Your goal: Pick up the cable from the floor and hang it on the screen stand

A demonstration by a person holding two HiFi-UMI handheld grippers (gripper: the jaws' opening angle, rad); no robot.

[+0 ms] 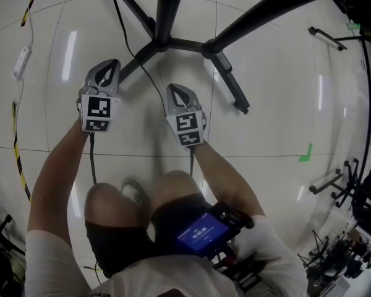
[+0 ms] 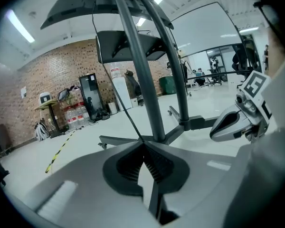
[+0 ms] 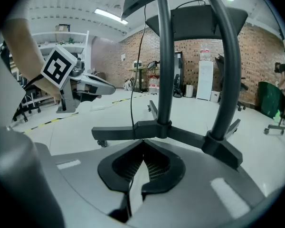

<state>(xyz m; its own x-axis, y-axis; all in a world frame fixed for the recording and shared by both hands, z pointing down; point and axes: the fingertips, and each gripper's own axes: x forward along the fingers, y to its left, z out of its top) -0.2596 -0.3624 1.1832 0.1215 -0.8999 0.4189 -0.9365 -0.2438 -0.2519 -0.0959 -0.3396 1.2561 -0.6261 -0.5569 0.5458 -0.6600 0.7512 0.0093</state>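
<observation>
Screen stand [image 1: 166, 17]: dark post on splayed legs, directly ahead of both grippers. Its upper brackets show in both gripper views and look like the likely place to drape over.

Arms: both forearms reach forward and down over the floor [image 1: 272, 122]. Left forearm [image 1: 59, 166] and right forearm [image 1: 219, 166] run roughly parallel, with both tools pointing at the stand base. Neither is low enough to touch the floor, as far as I can judge.

Left gripper [image 1: 110, 64]: jaws together, nothing between them. It sits just short of a stand leg.
Right gripper [image 1: 178, 89]: jaws look tip to tip, also empty. It sits slightly nearer the person than the left.

Cable [image 1: 142, 67]: thin and black. It drops from up by the screen, passes the stand leg and runs along the floor between the two grippers, nearer the right one and just beside its tip. It is not gripped. The lower end is lost near the person's legs.

Handling estimate: light and limp, with a smooth jacket. It will sag and swing and can slide through a loose pinch. Open the right jaws, come down square across the floor run, and close fully. Take it some way along the slack so a loop hangs on each side. Snag risk at the leg.
</observation>
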